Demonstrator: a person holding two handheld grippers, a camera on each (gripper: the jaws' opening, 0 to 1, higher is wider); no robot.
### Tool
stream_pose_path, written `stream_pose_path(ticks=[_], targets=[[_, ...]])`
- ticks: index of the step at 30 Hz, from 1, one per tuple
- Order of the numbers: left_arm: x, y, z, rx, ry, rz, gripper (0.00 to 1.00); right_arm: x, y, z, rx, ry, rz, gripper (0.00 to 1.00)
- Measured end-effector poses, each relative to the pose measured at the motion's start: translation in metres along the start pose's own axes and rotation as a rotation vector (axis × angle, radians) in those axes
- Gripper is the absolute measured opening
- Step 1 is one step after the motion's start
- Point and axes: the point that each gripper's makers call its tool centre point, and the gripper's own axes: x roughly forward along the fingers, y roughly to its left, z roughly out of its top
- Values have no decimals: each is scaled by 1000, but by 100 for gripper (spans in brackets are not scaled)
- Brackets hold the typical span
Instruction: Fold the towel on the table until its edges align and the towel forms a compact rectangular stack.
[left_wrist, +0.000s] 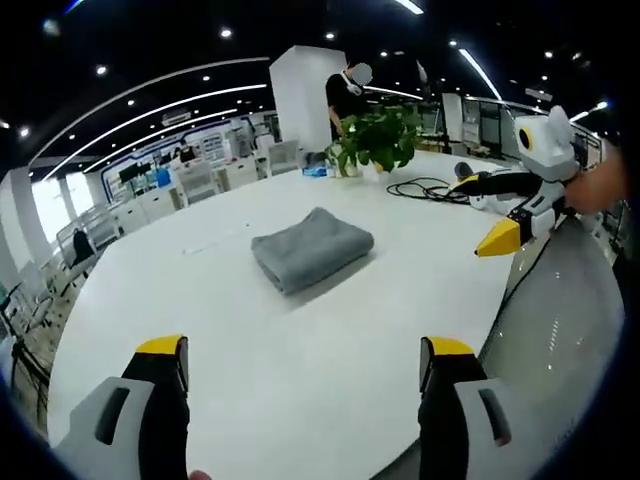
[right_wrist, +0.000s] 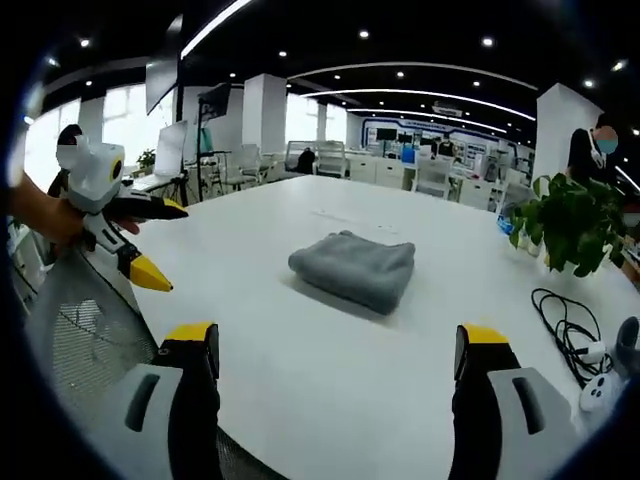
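While your left claw (left_wrist: 303, 362) stands with its jaws spread wide and holding nothing, the grey towel (left_wrist: 311, 249) lies folded into a thick rectangular stack on the white worktop (left_wrist: 300, 330), well apart from the jaws at about 12 o'clock in the left gripper view. Your right claw (right_wrist: 340, 350) is likewise spread and empty, with the towel (right_wrist: 355, 267) at 12 o'clock ahead of it, not touched by either tip. In the left gripper view your right claw (left_wrist: 510, 208) comes in at 3 o'clock above the worktop edge; in the right gripper view your left claw (right_wrist: 145, 240) shows at 9 o'clock. The potted plant (left_wrist: 377, 140) stands beyond the towel, and a black cable (left_wrist: 425, 188) coils near it. The far layers of the towel are hidden, so you cannot tell whether every edge lines up.
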Motion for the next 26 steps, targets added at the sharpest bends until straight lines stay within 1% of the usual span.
stream_pose_path(ticks=[2,6,8,9,10,12,13,14,16,17,18,19,21,22,26], targets=[[0,0,-1,-12,-6,2,98,-1,1,5,-23,-31,-13,97],[0,-2,-7,-27,-14,17,98,-1,-7,0,-24,-32,-47,97],[0,-5,-7,-5,-11,16,98,-1,-8,-5,-15,-12,-51,98],[0,-6,-5,25,-20,14,97,-1,-10,-9,-29,0,-54,97],[-1,-7,-4,33,-26,15,97,-2,-12,-13,-36,8,-60,97],[0,-6,-6,22,-33,23,96,-5,-15,-20,-18,6,-68,98],[0,-4,-8,9,-34,29,96,-6,-16,-25,-17,14,-73,98],[0,-4,-10,-4,-30,36,95,-7,-15,-31,-26,35,-76,98],[0,-6,-13,11,-21,34,95,-6,-14,-30,-11,36,-72,97],[0,-6,-13,31,-24,32,95,-5,-13,-24,-7,11,-69,97],[0,-8,-12,34,-24,34,94,-6,-13,-22,-18,-2,-71,97],[0,-7,-12,30,-22,33,94,-7,-13,-23,-22,-1,-77,97],[1,-7,-14,14,-20,35,94,-6,-15,-26,3,11,-81,97],[1,-6,-14,11,-19,39,94,-6,-15,-26,23,2,-79,97],[-2,-1,-12,-19,-32,55,93,-7,-15,-24,23,-11,-84,97]])
